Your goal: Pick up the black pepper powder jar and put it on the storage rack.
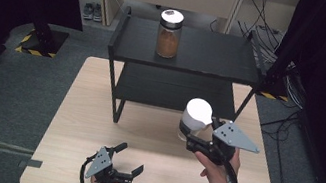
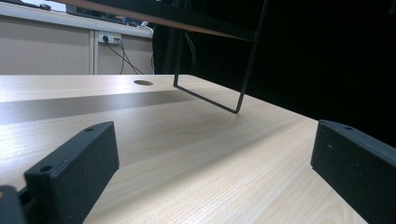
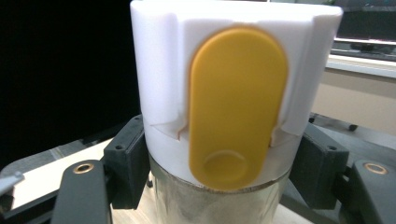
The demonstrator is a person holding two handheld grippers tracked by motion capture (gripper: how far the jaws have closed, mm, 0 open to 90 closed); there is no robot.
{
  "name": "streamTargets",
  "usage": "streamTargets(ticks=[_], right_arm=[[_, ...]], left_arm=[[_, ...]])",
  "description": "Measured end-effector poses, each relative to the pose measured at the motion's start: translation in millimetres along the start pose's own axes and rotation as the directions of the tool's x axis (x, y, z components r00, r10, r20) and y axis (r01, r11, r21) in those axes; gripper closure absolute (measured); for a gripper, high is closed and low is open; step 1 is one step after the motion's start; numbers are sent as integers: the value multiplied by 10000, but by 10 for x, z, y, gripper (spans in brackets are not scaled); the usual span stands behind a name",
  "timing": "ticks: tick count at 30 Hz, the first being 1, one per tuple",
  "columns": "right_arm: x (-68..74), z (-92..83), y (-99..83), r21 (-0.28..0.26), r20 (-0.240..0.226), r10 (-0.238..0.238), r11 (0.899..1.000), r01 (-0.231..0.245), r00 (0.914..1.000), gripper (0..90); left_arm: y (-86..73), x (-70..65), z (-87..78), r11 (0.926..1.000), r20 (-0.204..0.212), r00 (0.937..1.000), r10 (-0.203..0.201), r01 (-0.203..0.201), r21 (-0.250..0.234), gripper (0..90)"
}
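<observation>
Here, white-lidded jar (image 1: 195,119) clamped in right hand-held gripper (image 1: 193,140)

A clear glass jar (image 1: 191,127) with a tall white cap (image 1: 198,112) bearing a yellow oval flip tab (image 3: 237,107) is held upright off the surface, just in front of the black shelf (image 1: 186,50), toward its right end.

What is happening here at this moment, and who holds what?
A person works at a wooden table with a gripper in each hand. The right gripper is shut on a jar with a white lid, held above the table in front of a black shelf. Another jar with brown contents stands on the shelf top. The left gripper is open and holds nothing, low near the table edge.
</observation>
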State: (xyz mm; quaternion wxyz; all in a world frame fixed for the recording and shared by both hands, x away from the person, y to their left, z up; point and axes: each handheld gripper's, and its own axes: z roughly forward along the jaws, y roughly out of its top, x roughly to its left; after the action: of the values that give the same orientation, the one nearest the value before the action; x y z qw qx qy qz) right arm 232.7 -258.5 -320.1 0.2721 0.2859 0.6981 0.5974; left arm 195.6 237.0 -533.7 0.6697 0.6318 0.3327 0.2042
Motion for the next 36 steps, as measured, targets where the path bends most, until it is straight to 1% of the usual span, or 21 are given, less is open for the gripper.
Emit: streamTargets(ticks=[6,11,24,36], right_arm=[[-47,62,239,127,-173,-95,9999,98,9998,310],[-62,102,404,104,-171,-224,9997,226,9996,310],[-138,148,674,-1,-379,-134,9999,134,9992,310],[-224,172,978,-83,-213,-164,9998,162,9996,310]], left_arm=[[-4,-1,1,10000,4,10000,-30,30,-29,3],[-3,0,0,10000,2,10000,-26,26,-22,3],[-5,-1,1,10000,-7,10000,-74,74,-33,3],[-4,0,1,10000,-4,10000,-83,83,-32,3]])
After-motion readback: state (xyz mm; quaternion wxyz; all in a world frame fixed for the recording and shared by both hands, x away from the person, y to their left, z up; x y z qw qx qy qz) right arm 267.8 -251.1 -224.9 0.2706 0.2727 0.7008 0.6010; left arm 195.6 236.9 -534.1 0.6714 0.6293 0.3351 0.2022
